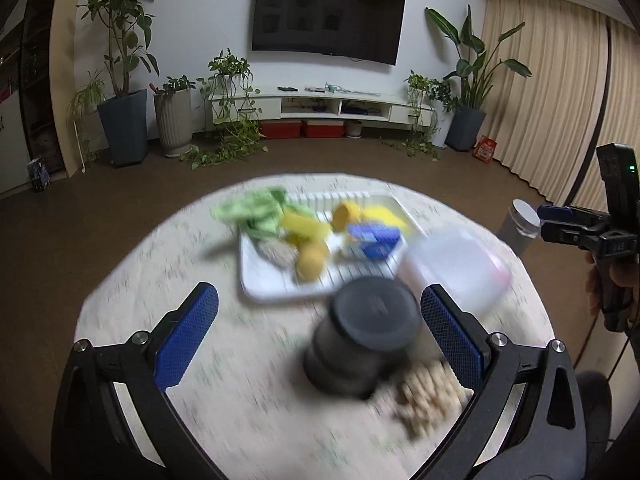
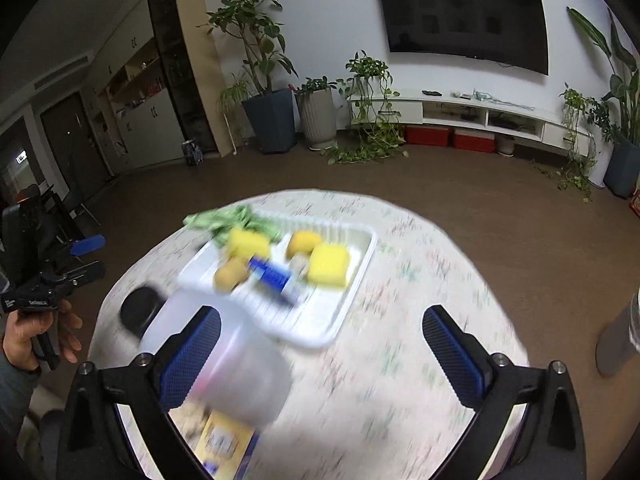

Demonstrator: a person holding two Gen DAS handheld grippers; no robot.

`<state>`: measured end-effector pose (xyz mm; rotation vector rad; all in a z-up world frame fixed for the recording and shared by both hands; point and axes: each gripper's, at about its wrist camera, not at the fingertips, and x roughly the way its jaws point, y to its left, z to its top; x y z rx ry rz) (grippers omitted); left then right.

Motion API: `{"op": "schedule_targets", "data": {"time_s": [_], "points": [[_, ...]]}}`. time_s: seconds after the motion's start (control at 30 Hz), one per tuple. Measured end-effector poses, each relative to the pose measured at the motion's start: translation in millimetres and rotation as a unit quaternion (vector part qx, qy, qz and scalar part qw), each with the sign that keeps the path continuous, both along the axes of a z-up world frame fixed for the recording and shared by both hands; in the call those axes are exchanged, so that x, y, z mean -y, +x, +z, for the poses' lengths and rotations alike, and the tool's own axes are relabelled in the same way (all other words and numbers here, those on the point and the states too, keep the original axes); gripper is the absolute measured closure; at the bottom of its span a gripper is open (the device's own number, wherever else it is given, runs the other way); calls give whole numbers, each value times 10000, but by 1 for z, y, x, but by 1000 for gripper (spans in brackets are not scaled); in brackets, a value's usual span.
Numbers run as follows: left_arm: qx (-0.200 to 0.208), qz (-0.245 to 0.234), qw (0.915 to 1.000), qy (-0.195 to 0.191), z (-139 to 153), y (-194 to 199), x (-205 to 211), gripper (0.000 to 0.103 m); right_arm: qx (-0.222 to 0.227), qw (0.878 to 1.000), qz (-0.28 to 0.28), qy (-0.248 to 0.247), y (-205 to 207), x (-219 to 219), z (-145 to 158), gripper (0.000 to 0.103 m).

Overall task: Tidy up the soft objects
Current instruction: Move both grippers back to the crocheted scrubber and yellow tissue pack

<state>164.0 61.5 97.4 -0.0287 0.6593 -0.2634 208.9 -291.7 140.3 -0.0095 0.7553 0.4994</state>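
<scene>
Blue-padded fingers (image 1: 188,336) of the left gripper (image 1: 320,336) stand spread wide, gripping nothing. Between them, blurred, sits a dark round-lidded jar (image 1: 360,344) on the round table (image 1: 168,300), with a beige knobbly heap (image 1: 430,398) at its right. Beyond is a white slatted tray (image 1: 280,284) carrying the soft things: yellow sponges (image 1: 306,226), a green cloth (image 1: 256,212) draped over its far left corner, two yellow-brown rounded lumps (image 1: 310,262), and a blue-and-white pack (image 1: 372,240). Its lettering is too smeared to read. A frosted tub (image 1: 456,268) stands right of the tray.

Over to the right wrist: the right gripper (image 2: 320,356) is spread just as wide, empty. That frosted tub (image 2: 236,360) looms behind its left finger, a yellow packet (image 2: 224,440) beneath it, print unreadable. The tray (image 2: 320,320) lies ahead, sponges (image 2: 328,264) bright, cloth (image 2: 228,218) at the far corner.
</scene>
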Motion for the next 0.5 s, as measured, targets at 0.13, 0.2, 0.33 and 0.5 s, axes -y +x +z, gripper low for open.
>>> {"op": "schedule_targets", "data": {"time_s": [0.13,0.2,0.33,0.5], "points": [[-168,29,9995,-268,-25,-45,12,0,-96,10000,-11,-2,-49,-4,-20,0],[-258,21,9989,-393,-37,-61,17,0,-181,9998,2,-39,-73,-7,-33,0],[-423,-39,9975,-556,-58,-83,33,0,-288,9995,21,-99,-109,-20,-54,0],[-575,-78,9961,-667,-80,-100,56,0,-350,9993,-68,-146,-142,-37,-74,0]]}}
